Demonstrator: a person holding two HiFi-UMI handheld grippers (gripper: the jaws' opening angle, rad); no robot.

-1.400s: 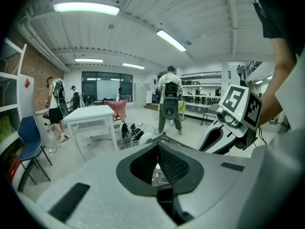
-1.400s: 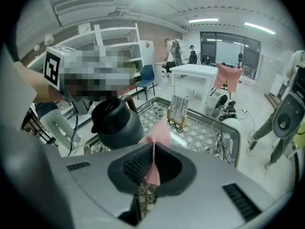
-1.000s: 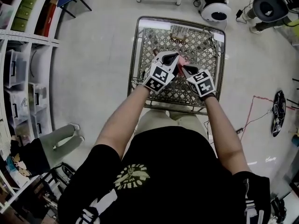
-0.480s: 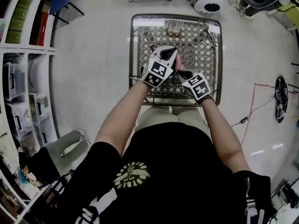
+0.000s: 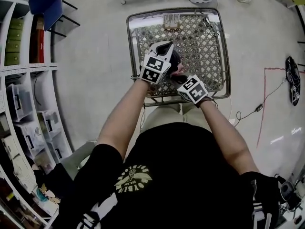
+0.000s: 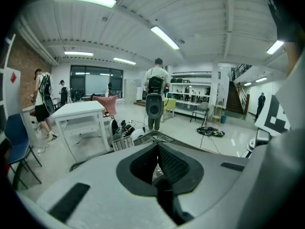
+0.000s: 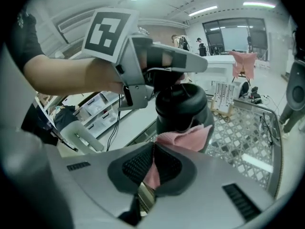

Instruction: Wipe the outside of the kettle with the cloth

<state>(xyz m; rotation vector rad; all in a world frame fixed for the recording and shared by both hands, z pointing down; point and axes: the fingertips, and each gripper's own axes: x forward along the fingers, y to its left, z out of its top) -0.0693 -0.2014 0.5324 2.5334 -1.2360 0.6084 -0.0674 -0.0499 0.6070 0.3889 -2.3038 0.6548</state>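
A black kettle (image 7: 183, 106) is held above the mesh table, and in the head view only a dark part (image 5: 175, 60) of it shows beside the grippers. My left gripper (image 5: 165, 48) grips it from above; its jaws (image 7: 164, 63) are closed on the kettle's top handle. In the left gripper view the jaws (image 6: 157, 168) stand together with a dark piece below them. My right gripper (image 7: 152, 168) is shut on a pink cloth (image 7: 186, 138), which lies against the kettle's near side. From the head view the right gripper (image 5: 181, 78) sits just below and right of the left one.
The metal mesh table (image 5: 209, 46) lies under both grippers, its near edge by my waist. Shelves with bins (image 5: 24, 104) line the left. A blue chair (image 5: 45, 4) stands at the far left. Cables (image 5: 259, 109) run over the floor on the right. A white table (image 6: 78, 111) and people stand beyond.
My right gripper has slid with the cloth toward me and leftward along the kettle's side. The left gripper has kept its hold on the kettle, almost still.
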